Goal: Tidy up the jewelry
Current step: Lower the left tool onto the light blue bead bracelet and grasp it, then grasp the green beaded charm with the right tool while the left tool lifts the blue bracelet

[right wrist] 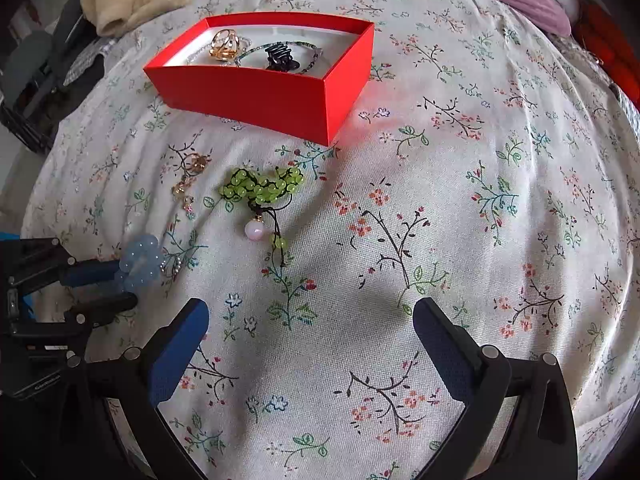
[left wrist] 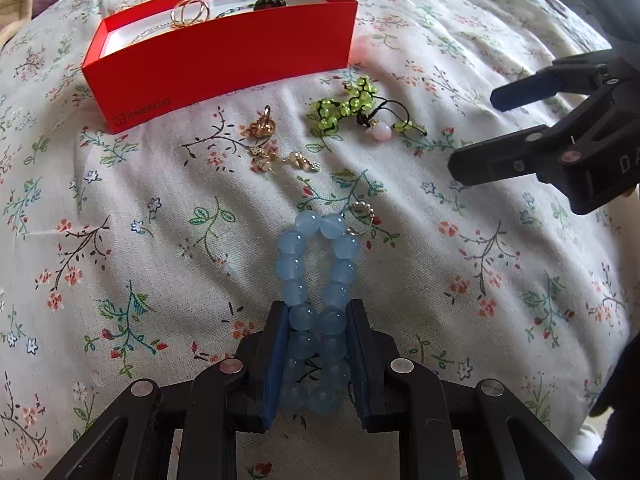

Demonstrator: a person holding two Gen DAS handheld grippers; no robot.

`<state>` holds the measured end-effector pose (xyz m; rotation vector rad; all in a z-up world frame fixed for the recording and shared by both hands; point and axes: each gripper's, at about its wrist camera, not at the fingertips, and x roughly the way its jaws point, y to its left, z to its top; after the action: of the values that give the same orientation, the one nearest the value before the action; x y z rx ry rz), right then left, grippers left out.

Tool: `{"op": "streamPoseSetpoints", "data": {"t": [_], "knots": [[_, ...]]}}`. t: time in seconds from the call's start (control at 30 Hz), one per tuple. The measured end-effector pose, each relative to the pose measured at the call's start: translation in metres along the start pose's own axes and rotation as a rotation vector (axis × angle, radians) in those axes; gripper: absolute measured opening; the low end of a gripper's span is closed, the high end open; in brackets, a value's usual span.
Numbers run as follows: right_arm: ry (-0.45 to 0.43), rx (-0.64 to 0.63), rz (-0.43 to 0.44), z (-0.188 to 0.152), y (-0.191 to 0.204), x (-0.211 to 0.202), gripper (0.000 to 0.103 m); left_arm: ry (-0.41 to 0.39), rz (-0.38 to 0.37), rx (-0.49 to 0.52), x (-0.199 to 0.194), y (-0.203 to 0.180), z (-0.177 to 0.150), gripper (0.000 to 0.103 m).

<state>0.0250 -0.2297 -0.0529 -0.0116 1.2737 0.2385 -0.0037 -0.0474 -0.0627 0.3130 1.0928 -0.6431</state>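
Nearest the left wrist camera, the left gripper (left wrist: 318, 344) has its blue-padded fingers (left wrist: 276, 364) clamped on the translucent pale-blue round-bead bracelet (left wrist: 316, 280), squeezing its loop narrow. The free end lies on the floral bed sheet (left wrist: 120, 220) toward twelve o'clock, touching a small silver bead ring (left wrist: 362, 212).

At eleven o'clock stands the open red cardboard box (left wrist: 224, 64), already holding gold rings (left wrist: 190, 11) and a dark hair clip (right wrist: 282, 58). Just right of it, at twelve o'clock, lie small gold earrings (left wrist: 276, 156). At one o'clock is the green bead-and-black-cord bracelet with a pink ball (left wrist: 360, 108).

At three o'clock hangs the right gripper (right wrist: 310, 344), fingers wide apart, empty.

To do this step well, I would lift straight up so the beads clear the silver ring, then carry the bracelet over the box wall before releasing.
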Motion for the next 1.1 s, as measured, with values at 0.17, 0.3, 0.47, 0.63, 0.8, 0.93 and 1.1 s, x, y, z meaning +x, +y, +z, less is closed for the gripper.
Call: {"op": "streamPoseSetpoints", "data": {"t": [0.17, 0.3, 0.47, 0.63, 0.8, 0.93, 1.1], "knots": [[0.005, 0.03, 0.014, 0.011, 0.001, 0.005, 0.103, -0.008, 0.007, -0.044, -0.004, 0.003, 0.001, 0.018], [0.003, 0.04, 0.023, 0.023, 0.006, 0.011, 0.103, -0.019, 0.01, -0.078, -0.01, 0.01, 0.004, 0.009], [-0.001, 0.008, 0.024, 0.038, 0.024, 0.024, 0.102, -0.006, 0.017, -0.094, -0.006, 0.016, 0.002, 0.009], [-0.019, -0.029, -0.03, 0.049, 0.036, 0.038, 0.095, 0.001, 0.025, -0.045, 0.001, 0.015, -0.002, 0.028], [-0.055, -0.066, -0.088, 0.059, 0.044, 0.048, 0.09, -0.009, -0.002, -0.07, 0.006, 0.022, 0.002, 0.038], [-0.081, -0.092, -0.115, 0.064, 0.053, 0.052, 0.079, -0.005, 0.013, -0.065, 0.008, 0.019, 0.005, 0.038], [-0.091, -0.128, -0.075, 0.065, 0.065, 0.05, 0.041, 0.003, 0.015, -0.094, 0.009, 0.019, 0.007, 0.029]]}}
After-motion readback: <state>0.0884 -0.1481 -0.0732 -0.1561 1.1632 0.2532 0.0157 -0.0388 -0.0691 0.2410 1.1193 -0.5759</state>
